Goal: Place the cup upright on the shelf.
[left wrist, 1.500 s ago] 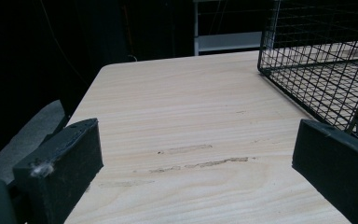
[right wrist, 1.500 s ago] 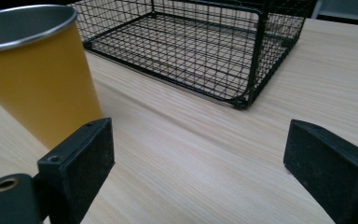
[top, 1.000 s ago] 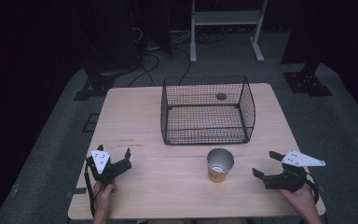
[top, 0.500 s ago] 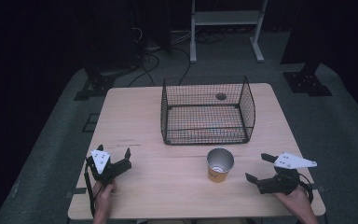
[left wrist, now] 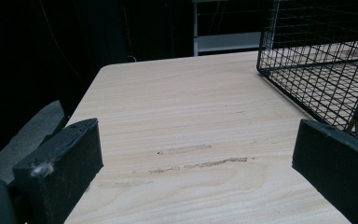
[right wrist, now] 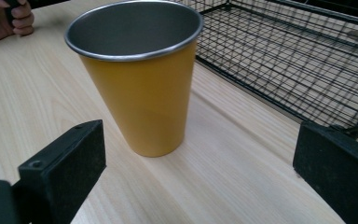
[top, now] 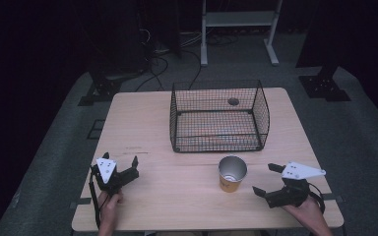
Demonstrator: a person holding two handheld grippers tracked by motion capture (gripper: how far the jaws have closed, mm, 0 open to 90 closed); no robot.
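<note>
A yellow cup (top: 232, 173) with a metal inside stands upright on the wooden table (top: 147, 123), just in front of the black wire basket (top: 219, 117). My right gripper (top: 267, 179) is open to the cup's right, a short way off. In the right gripper view the cup (right wrist: 140, 79) stands close ahead between the two black jaws, apart from both. My left gripper (top: 120, 164) is open at the table's front left, with nothing between its jaws. The basket's corner (left wrist: 326, 60) shows at the right of the left gripper view.
The basket is empty, with a round hole (top: 233, 102) in the table behind its far wall. A white shelf stand (top: 238, 29) and cables lie on the dark floor beyond the table. A hand (right wrist: 4, 18) shows far off in the right gripper view.
My right gripper has moved left and a little toward the front edge, closer to the cup. The left gripper and the cup have stayed put.
</note>
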